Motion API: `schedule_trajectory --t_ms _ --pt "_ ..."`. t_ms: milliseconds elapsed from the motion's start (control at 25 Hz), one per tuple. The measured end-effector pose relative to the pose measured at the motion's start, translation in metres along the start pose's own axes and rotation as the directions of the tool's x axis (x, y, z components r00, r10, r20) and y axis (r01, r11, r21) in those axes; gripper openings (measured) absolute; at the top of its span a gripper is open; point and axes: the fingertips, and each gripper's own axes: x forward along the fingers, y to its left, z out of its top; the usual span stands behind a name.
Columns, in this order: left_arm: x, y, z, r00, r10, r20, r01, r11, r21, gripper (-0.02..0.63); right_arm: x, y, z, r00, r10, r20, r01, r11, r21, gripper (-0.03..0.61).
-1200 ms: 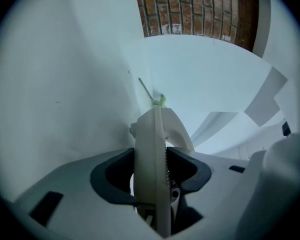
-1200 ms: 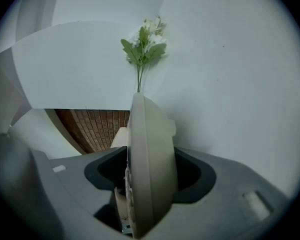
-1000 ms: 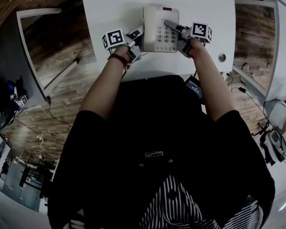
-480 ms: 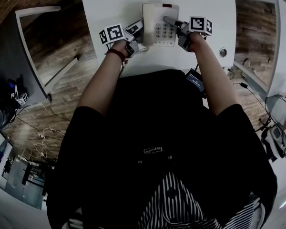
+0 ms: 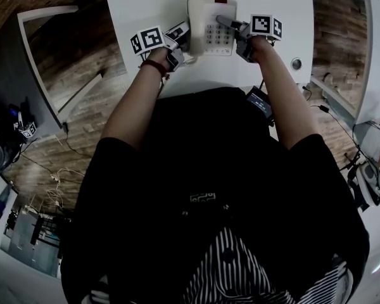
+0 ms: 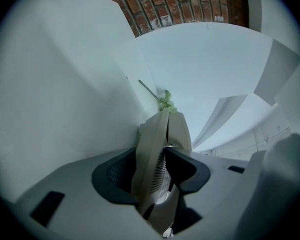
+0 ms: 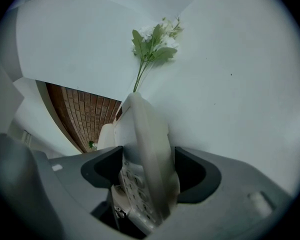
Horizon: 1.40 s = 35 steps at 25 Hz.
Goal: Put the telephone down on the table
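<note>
The left gripper (image 6: 152, 171) has its dark pads closed on one edge of the beige telephone (image 6: 171, 131), with a ribbed grille against the right-hand pad. The right gripper (image 7: 150, 171) is clamped across the opposite edge, its jaws spread wide. The keypad faces its left-hand pad and no gap shows on either side.

No brand or label can be read, and the key markings are too small. Each gripper's marker cube (image 5: 149, 41) carries only black-and-white square patterns.

The head view shows the telephone face up at the far part of the white table (image 5: 145, 5), a gripper on each side. Whether its base touches the table I cannot tell. Only the gripper views show the sprig of artificial flowers (image 7: 154, 40) beyond the telephone and a brick wall (image 6: 190, 4).
</note>
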Motion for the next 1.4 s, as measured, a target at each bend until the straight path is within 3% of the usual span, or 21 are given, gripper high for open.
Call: schedule_trajectory --t_ms 480,1080,1400 --pt "0.0 0.0 0.002 0.998 0.068 -0.003 -0.068 0.997 0.049 0.183 0.0 0.0 0.001 0.995 -0.102 -0.025 0.099 0.992 -0.082 0.307" --pt "-0.01 0.002 0.0 0.993 0.12 -0.015 -0.119 0.99 0.071 0.153 -0.001 -0.001 0.0 0.994 -0.104 -0.043 0.1 0.991 -0.09 0.299" --pt "-0.018 -0.005 0.006 0.997 0.083 0.0 -0.083 0.995 0.062 0.12 -0.006 -0.003 -0.001 0.986 -0.164 -0.022 0.16 0.978 -0.131 0.285"
